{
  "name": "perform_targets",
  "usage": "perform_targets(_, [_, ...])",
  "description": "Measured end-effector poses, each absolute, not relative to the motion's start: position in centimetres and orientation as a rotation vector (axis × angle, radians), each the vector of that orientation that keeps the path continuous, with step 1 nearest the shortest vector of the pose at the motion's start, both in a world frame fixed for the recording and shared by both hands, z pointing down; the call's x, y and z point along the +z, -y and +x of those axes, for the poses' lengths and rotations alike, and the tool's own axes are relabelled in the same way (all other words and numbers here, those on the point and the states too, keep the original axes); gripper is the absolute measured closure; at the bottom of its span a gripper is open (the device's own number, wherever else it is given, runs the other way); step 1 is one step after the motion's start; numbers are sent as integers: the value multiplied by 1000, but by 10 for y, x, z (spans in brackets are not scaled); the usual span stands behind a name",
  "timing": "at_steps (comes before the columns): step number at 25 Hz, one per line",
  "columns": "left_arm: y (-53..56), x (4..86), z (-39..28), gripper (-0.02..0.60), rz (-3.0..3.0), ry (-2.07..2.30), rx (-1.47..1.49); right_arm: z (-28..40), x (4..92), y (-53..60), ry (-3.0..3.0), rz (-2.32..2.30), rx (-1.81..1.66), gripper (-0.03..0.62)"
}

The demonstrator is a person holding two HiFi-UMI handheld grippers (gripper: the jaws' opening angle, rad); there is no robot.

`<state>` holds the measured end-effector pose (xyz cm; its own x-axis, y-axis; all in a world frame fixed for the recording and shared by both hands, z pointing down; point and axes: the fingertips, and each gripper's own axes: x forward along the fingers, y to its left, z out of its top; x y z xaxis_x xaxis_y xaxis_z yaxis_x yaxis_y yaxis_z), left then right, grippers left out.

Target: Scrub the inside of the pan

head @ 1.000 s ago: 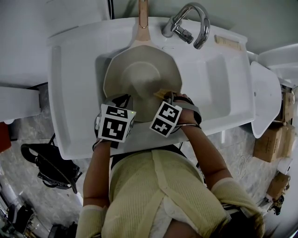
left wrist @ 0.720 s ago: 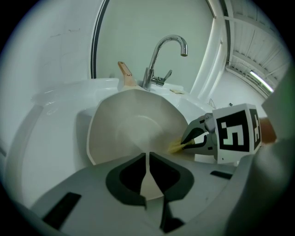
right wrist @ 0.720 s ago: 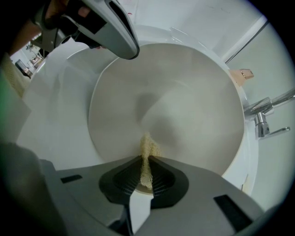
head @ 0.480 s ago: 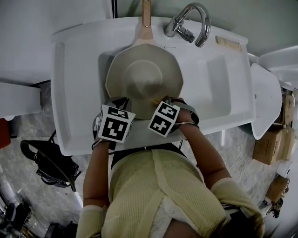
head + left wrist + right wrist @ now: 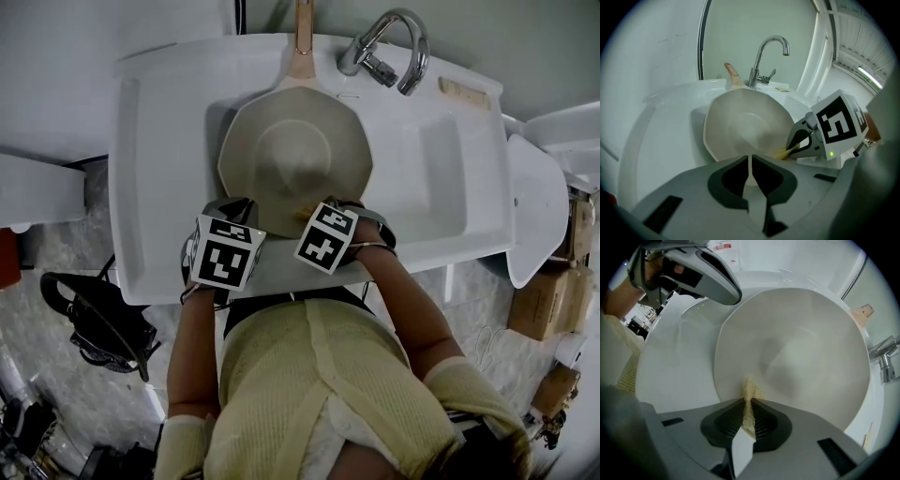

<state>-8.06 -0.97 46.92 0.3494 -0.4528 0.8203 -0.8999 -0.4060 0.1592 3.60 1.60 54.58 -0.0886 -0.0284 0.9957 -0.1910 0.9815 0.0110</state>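
Note:
A beige pan (image 5: 295, 155) lies in the white sink (image 5: 441, 169), its wooden handle (image 5: 302, 42) pointing to the back wall. My left gripper (image 5: 234, 204) is shut on the pan's near rim (image 5: 750, 164), at its left side. My right gripper (image 5: 323, 202) is shut on a yellow scrub sponge (image 5: 749, 392). The sponge presses against the pan's near inner wall (image 5: 801, 352). In the left gripper view the right gripper (image 5: 799, 143) reaches in from the right with the sponge (image 5: 783, 152) at the pan's edge. The pan's inside looks pale and bare.
A chrome faucet (image 5: 389, 47) stands at the back right of the pan. The sink's right half holds nothing. A white curved lid (image 5: 539, 202) lies off the right edge, with cardboard boxes (image 5: 544, 300) below it. A black bag (image 5: 94, 319) sits on the floor at left.
The right gripper has drawn the sponge back from the pan's floor toward the near wall and slightly left. The left gripper keeps its hold on the rim.

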Motion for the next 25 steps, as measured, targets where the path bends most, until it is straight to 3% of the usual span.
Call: perform_targets(25, [-9, 446, -105, 506, 1939, 1350, 840, 1, 519, -35, 1798, -10, 203, 540])
